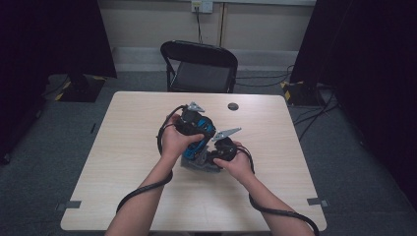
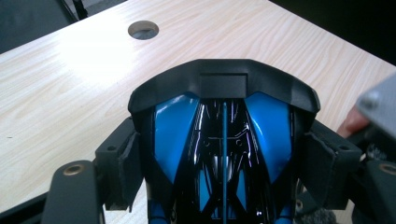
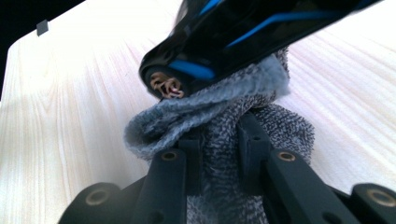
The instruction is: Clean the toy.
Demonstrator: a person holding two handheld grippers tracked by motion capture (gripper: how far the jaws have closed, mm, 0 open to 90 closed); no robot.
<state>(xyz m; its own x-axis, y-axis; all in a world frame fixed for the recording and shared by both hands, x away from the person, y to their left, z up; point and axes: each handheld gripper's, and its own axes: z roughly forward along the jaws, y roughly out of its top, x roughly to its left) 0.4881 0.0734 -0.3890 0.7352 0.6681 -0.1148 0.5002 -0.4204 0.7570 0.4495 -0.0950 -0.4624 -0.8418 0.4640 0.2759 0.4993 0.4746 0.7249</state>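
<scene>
My left gripper (image 2: 224, 154) is clamped on a black and blue toy car (image 2: 224, 135), its nose pointing away over the table (image 2: 70, 84). My right gripper (image 3: 223, 154) pinches a grey cloth (image 3: 205, 112) against the car's underside, a fold the high view hides.

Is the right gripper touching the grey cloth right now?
Touching. In the right gripper view the right gripper has both jaws pinched onto a bunched fold of the grey cloth, with no gap at either pad.
</scene>
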